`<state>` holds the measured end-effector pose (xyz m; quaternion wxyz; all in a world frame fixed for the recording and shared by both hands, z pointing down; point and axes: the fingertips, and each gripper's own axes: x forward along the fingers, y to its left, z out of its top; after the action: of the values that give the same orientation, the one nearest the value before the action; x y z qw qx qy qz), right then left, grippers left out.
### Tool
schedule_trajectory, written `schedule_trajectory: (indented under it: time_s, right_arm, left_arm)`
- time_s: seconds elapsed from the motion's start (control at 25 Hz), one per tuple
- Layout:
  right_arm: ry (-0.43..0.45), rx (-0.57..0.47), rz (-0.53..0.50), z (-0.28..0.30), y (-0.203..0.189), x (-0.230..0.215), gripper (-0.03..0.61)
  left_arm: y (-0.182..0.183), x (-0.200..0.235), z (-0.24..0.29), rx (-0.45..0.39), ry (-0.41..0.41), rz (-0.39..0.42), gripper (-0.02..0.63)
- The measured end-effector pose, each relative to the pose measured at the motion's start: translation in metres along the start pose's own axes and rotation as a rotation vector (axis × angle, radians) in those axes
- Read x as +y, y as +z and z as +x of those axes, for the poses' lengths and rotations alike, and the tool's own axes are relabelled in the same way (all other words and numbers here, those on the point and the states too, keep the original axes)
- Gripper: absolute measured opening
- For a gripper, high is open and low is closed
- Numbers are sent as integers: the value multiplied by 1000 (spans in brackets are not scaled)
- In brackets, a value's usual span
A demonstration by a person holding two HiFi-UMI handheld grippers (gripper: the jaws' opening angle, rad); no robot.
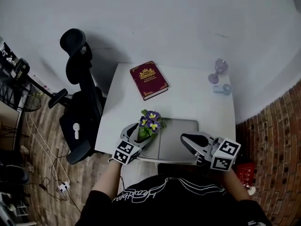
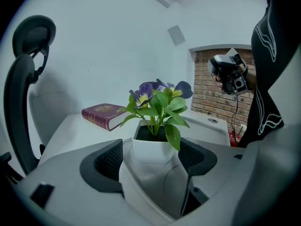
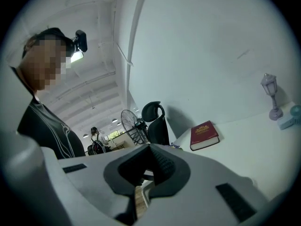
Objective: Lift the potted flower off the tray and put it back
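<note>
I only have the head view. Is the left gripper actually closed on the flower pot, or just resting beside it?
Observer: Closed on it. The left gripper view shows the white pot between the left gripper's jaws, one jaw against each side.
Operator: Okay, and is the right gripper carrying anything?
Observer: No. In the right gripper view, the right gripper has its jaws together with nothing between them.

Left gripper (image 2: 151,160): jaws pressed on both sides of the white square pot of purple-and-yellow flowers with green leaves (image 2: 151,147) | dark red hardcover book with gold print (image 2: 104,114) flat on the white table (image 2: 70,132) behind | black office chair (image 2: 21,93) far left | right gripper (image 2: 229,73) held high at right, before the red brick wall (image 2: 205,95)
</note>
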<state>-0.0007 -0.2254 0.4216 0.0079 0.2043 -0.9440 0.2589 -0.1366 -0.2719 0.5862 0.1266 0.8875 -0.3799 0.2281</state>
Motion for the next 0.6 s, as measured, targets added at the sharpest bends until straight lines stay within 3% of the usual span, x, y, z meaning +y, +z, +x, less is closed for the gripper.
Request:
schedule_trajectory:
  time_s: [0.36,0.6]
  right_arm:
    - [-13,9,33,4,1,-16,0]
    - [-12,17,33,7,2,-18,0]
  left_arm:
    - [5,-5,13,8,-84,64,359]
    - [5,-8,19,24,-97,110,357]
